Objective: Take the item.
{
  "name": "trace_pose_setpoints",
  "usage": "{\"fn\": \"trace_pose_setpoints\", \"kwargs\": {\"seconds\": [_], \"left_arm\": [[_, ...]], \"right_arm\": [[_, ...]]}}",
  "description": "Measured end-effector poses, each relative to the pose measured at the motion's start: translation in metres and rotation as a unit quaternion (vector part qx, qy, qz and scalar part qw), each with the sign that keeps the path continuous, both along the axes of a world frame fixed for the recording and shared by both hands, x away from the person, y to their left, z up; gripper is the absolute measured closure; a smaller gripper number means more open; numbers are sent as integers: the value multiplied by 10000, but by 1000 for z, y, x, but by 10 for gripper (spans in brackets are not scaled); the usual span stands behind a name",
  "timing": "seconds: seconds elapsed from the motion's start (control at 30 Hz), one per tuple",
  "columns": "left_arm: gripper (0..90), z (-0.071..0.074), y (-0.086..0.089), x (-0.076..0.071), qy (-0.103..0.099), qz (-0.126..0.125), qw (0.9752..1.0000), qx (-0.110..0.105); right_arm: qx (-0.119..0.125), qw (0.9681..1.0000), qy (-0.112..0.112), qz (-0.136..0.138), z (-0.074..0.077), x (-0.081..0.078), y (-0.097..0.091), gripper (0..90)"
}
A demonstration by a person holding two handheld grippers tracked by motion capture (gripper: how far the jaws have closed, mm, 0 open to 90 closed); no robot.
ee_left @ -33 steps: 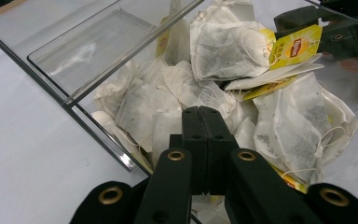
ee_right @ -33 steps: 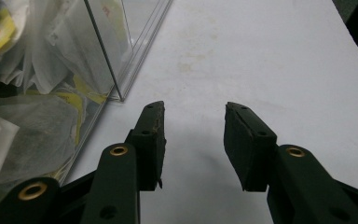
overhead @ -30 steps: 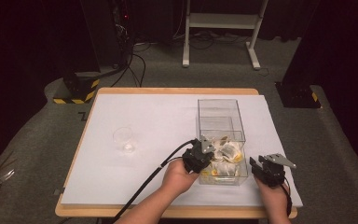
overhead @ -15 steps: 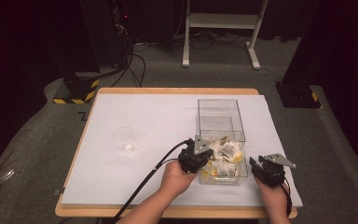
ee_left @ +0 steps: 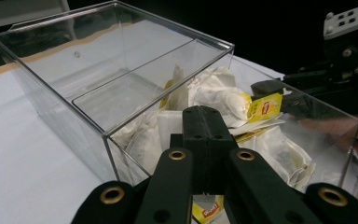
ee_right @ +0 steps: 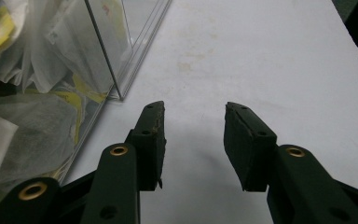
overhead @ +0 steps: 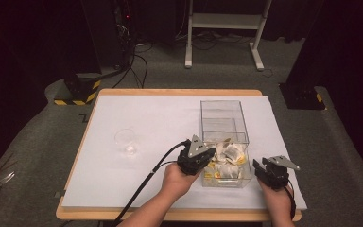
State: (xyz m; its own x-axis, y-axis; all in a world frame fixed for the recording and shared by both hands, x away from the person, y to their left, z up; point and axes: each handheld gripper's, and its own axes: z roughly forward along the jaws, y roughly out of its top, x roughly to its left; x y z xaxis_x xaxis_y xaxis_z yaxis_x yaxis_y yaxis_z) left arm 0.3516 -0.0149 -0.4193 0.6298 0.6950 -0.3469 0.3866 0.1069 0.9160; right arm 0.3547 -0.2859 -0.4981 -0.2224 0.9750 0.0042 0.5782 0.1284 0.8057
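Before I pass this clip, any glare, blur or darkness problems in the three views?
High view: room behind dark, table evenly lit, small clear cup faint. Left gripper view: box walls reflect, tea bags sharp, near left claw soft. Right gripper view: right claw sharp, bags blurred behind plastic.

Your clear, glossy plastic box (ee_left: 121, 70) holds soft white paper tea bags (ee_left: 214, 95) with shiny yellow tags. Your matt black plastic grippers (ee_right: 193, 140) carry brass-coloured rivets. Smooth matt white sheeting covers the wooden table (overhead: 170, 92). A clear plastic cup (overhead: 124, 141) glints.
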Motion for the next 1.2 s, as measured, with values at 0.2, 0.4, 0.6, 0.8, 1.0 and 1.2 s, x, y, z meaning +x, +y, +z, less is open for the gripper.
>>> {"fn": "trace_pose_setpoints", "kwargs": {"seconds": [0.2, 0.4, 0.6, 0.8, 1.0, 1.2], "left_arm": [[900, 5, 3, -1, -116, -16, 9998, -134], [900, 11, 7, -1, -197, 45, 9994, -289], [900, 19, 12, 0, -286, 103, 9985, -462], [900, 28, 16, 0, -400, 136, 9974, -589], [900, 35, 17, 0, -510, 156, 9964, -662], [900, 42, 18, -1, -604, 153, 9955, -721]], "right_arm": [[7, 10000, 9, 4, 0, 0, 0, 584], [7, 10000, 11, 4, 0, 0, 0, 584], [-4, 10000, 8, 7, 0, 0, 0, 585], [-11, 10000, 11, 3, 0, 0, 0, 585], [-7, 10000, 7, 0, 0, 0, 0, 585], [-1, 10000, 9, -4, 0, 0, 0, 585]]}}
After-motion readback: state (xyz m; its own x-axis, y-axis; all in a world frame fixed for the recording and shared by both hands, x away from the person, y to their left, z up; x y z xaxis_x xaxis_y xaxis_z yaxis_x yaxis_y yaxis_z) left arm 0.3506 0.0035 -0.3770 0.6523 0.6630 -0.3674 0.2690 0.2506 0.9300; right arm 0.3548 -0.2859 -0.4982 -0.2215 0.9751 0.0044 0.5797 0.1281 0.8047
